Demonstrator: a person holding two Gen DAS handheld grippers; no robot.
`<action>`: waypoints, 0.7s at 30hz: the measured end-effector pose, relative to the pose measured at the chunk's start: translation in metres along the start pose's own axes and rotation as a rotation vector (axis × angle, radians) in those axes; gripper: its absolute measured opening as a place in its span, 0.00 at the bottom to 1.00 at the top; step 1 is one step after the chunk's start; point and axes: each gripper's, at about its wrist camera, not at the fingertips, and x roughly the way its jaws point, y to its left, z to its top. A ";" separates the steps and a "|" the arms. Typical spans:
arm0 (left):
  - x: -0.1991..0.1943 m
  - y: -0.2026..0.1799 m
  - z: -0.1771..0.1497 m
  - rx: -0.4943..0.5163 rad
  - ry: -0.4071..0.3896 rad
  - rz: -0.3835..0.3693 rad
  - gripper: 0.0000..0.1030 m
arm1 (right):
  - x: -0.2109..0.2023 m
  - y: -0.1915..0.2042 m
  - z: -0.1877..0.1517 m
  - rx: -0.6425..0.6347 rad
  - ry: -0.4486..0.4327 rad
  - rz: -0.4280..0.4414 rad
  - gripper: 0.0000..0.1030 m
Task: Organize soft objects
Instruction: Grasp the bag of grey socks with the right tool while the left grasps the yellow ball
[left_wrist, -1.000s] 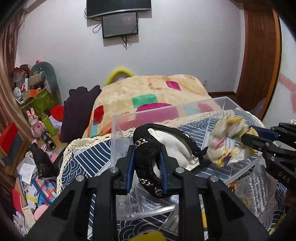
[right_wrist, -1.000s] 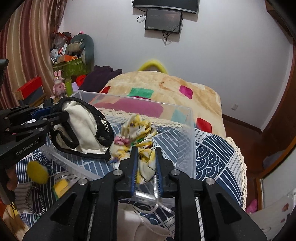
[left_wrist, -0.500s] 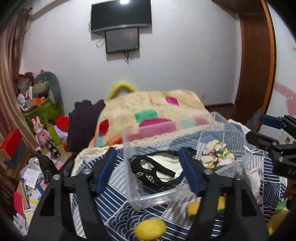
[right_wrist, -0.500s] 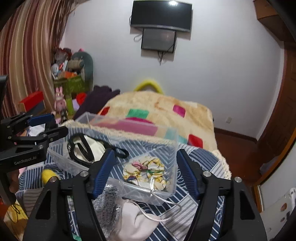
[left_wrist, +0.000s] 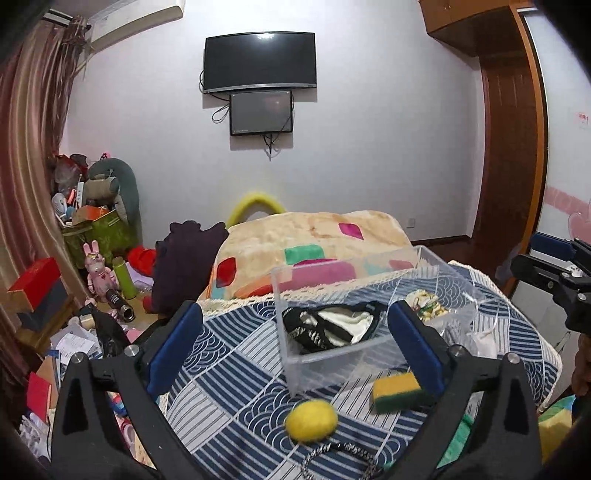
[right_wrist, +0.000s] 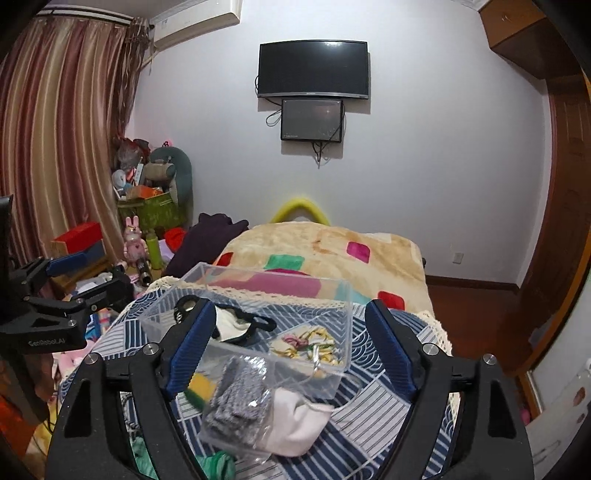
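Both hand-held grippers, left (left_wrist: 295, 347) and right (right_wrist: 291, 343), have just been opening and stand released, nothing between them. Black-and-cream headband (left_wrist: 328, 328) and floral scrunchie (right_wrist: 314, 345) lie inside the clear bin (left_wrist: 369, 362); yellow ball (left_wrist: 311, 421) at 6 o'clock and sponge (left_wrist: 395, 391) at 5 o'clock remain outside.

My clear bin (left_wrist: 373, 354) sits on the patterned cloth; inside, the black-and-white headband (left_wrist: 330, 326) lies slumped at left, the floral scrunchie (right_wrist: 314, 345) flat at right.

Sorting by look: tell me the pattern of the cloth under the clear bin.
Navy and white tablecloth, blocks of stripes and wave scales; left wrist view.
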 end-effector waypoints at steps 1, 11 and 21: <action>-0.001 0.001 -0.003 0.000 0.001 0.004 0.99 | 0.000 0.001 -0.002 0.002 0.001 0.004 0.79; 0.009 0.000 -0.050 -0.019 0.096 -0.015 0.99 | 0.014 0.013 -0.033 0.018 0.070 0.026 0.79; 0.021 -0.001 -0.079 -0.092 0.111 -0.031 0.94 | 0.034 0.019 -0.061 0.055 0.152 0.065 0.79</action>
